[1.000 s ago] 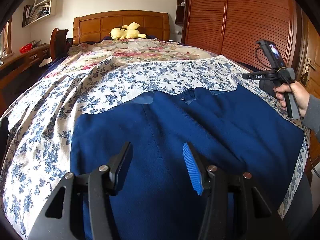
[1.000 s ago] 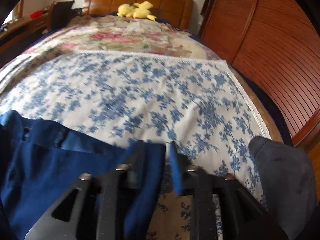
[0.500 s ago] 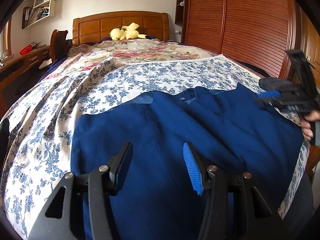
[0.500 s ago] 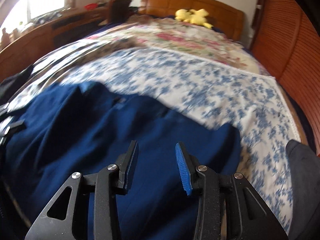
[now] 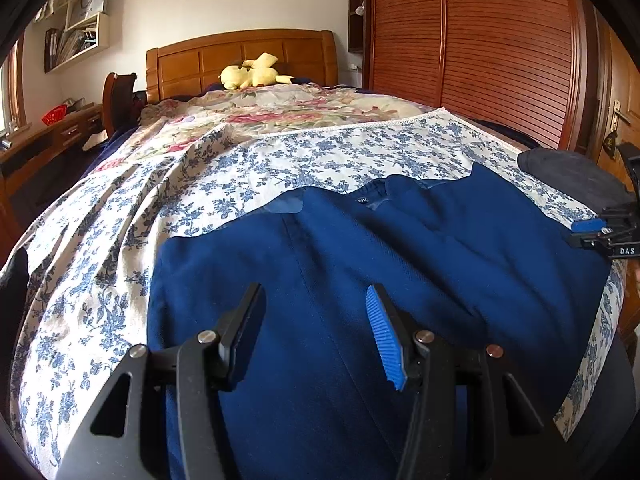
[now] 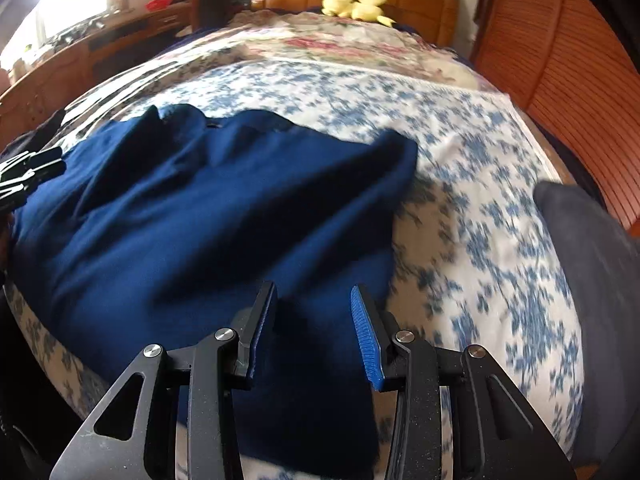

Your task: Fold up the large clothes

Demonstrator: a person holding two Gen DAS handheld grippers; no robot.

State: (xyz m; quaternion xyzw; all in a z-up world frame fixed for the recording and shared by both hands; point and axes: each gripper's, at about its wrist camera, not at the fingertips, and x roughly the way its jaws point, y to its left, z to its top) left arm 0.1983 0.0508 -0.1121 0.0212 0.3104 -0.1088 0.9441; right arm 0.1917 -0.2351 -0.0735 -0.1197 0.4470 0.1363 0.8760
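Note:
A large dark blue garment (image 5: 400, 280) lies spread flat on the flowered bedspread (image 5: 120, 240), its collar towards the headboard. My left gripper (image 5: 314, 292) hovers open over its near middle with nothing between the fingers. In the right wrist view the same garment (image 6: 200, 220) fills the left half. There my right gripper (image 6: 313, 288) stands open just above the garment's near right edge, gripping no cloth. The right gripper (image 5: 592, 226) also shows at the right edge of the left wrist view. The left gripper (image 6: 32, 168) sits at the far left of the right wrist view.
A dark grey cloth (image 5: 568, 172) lies at the bed's right side, close to the garment's right edge (image 6: 592, 260). A yellow plush toy (image 5: 256, 74) rests by the wooden headboard. A slatted wooden wardrobe (image 5: 500, 60) runs along the right; a desk (image 5: 48, 140) stands left.
The right gripper has come down from above the garment's far right corner to its near right edge, turning towards the garment. The left gripper and the garment have stayed put.

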